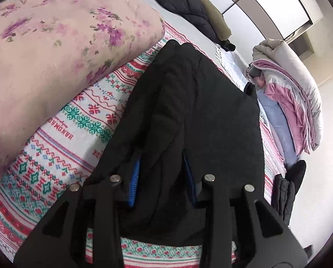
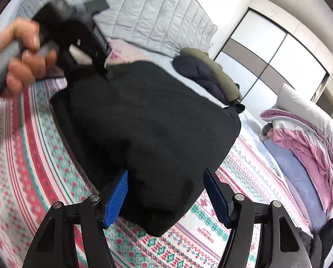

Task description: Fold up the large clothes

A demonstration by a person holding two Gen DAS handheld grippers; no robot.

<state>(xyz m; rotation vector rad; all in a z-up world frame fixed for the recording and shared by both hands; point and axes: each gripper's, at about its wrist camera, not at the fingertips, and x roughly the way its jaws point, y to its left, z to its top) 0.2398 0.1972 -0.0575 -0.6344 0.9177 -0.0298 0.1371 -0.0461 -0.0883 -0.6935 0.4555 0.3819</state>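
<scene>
A black garment lies bunched mid-bed on a patterned blanket, left gripper at its 10 o'clock edge pinching cloth, right gripper wide, empty; uneven pulling could undo the fold.

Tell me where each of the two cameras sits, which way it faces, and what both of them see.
Left wrist: rides the left claw, looking along its blue pads across the bed at the black coat; the coat fills the gap between the pads.
Right wrist: rides the right claw, pads spread wide over the coat's near corner; the person's left hand shows upper left.
Shared: the coat, patterned blanket, pink bedding pile, wardrobe.
</scene>
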